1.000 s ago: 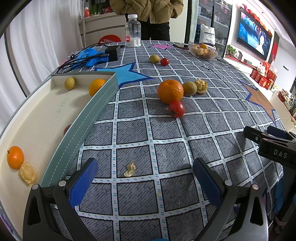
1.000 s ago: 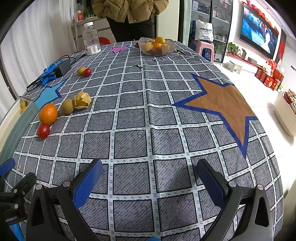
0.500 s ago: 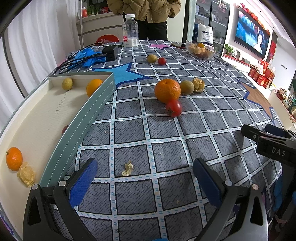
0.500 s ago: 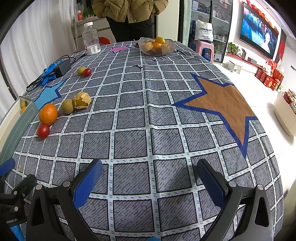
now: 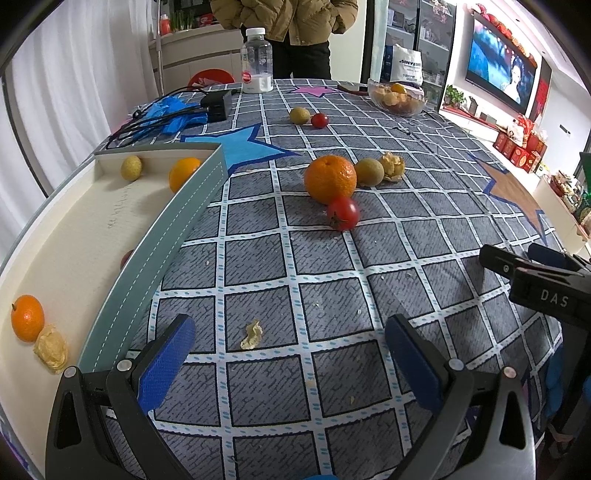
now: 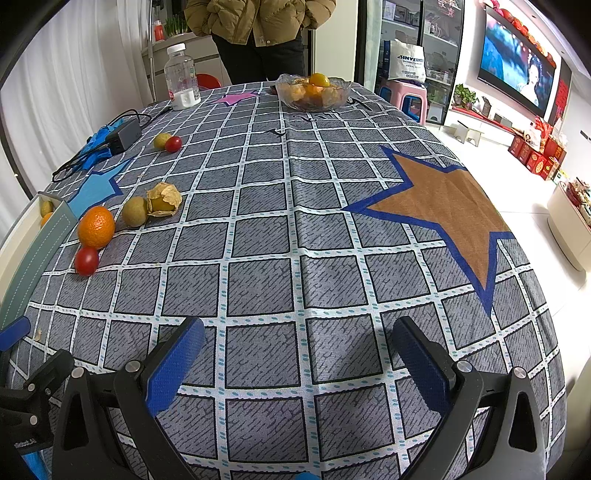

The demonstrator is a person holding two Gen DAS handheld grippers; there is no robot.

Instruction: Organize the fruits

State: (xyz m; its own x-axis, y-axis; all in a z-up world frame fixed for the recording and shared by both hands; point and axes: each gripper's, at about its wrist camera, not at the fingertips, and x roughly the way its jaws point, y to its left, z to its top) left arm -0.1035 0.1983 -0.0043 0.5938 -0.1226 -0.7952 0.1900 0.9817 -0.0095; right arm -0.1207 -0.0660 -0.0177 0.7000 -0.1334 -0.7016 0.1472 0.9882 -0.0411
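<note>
On the grey checked cloth lie a large orange (image 5: 330, 178) (image 6: 96, 226), a red cherry tomato (image 5: 343, 213) (image 6: 86, 260), a green-brown round fruit (image 5: 369, 171) (image 6: 135, 211) and a husked physalis (image 5: 392, 166) (image 6: 163, 199), all close together. Farther back sit a second green fruit (image 5: 299, 115) (image 6: 161, 140) and a second tomato (image 5: 319, 120) (image 6: 173, 144). A shallow box (image 5: 177, 216) at left holds two oranges, a yellow-green fruit and a physalis. My left gripper (image 5: 290, 349) is open, low over the cloth short of the fruit. My right gripper (image 6: 299, 352) is open over bare cloth.
A glass bowl of fruit (image 6: 314, 91) and a water bottle (image 6: 181, 83) stand at the far edge, where a person in a tan jacket (image 6: 258, 22) stands. A black charger with cables (image 5: 216, 103) lies back left. A husk scrap (image 5: 252, 335) lies between my left fingers.
My left gripper has drifted slightly forward and left, so the fruit group sits a little nearer in its view. The right gripper has stayed put. Both stay open.
</note>
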